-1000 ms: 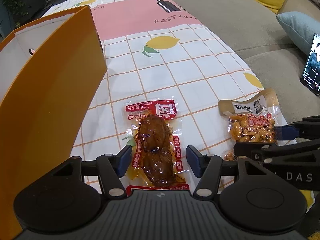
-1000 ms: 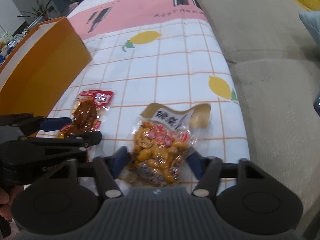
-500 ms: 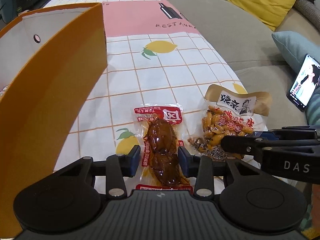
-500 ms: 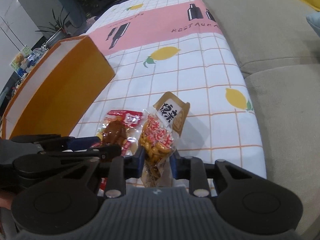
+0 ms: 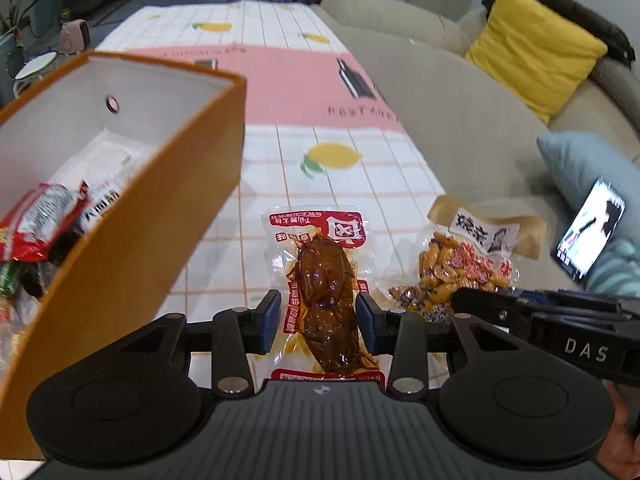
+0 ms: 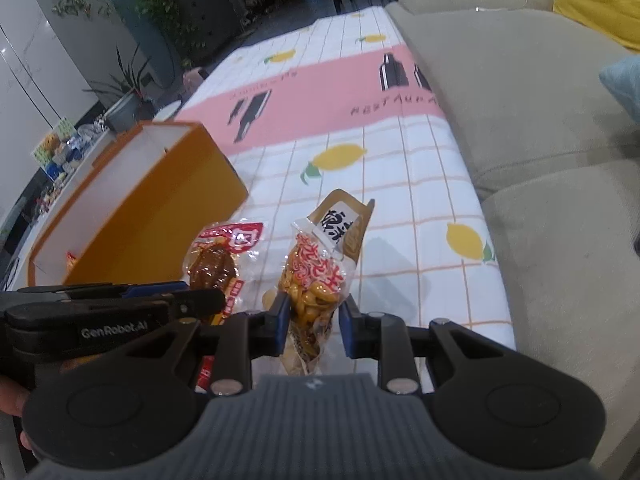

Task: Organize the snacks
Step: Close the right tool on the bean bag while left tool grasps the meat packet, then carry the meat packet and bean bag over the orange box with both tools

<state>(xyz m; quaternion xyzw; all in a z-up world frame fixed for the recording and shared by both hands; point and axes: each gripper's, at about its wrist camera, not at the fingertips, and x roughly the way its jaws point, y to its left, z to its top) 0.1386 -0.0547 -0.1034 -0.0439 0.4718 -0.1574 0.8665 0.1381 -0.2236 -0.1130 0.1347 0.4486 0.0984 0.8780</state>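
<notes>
- Box (image 5: pixel 132 264), orange with white lining, sits at far left on the tablecloth (image 5: pixel 280 160); we see red-wrapped snacks (image 5: pixel 36 220) lying inside it.
- Left gripper (image 5: pixel 318 322): we find its blue pads (image 5: pixel 270 320) pressed against both sides of the meat pack (image 5: pixel 320 280), a clear pouch with red print holding a brown piece. The pack is raised off the cloth, just right of the box wall.
- Right gripper (image 6: pixel 314 326): its pads (image 6: pixel 282 322) are closed in on the lower end of the peanut pack (image 6: pixel 320 272), which stands upright between them, tan header uppermost, casting a shadow on the cloth behind.
- We note the two packs side by side, meat pack nearer the box, peanut pack nearer the sofa (image 5: pixel 460 128). Whether they touch, we cannot tell.
- Sofa borders the cloth on the right; on it lie a yellow cushion (image 5: pixel 532 48), a blue cushion (image 5: pixel 580 164) and a lit phone (image 5: pixel 588 236).
</notes>
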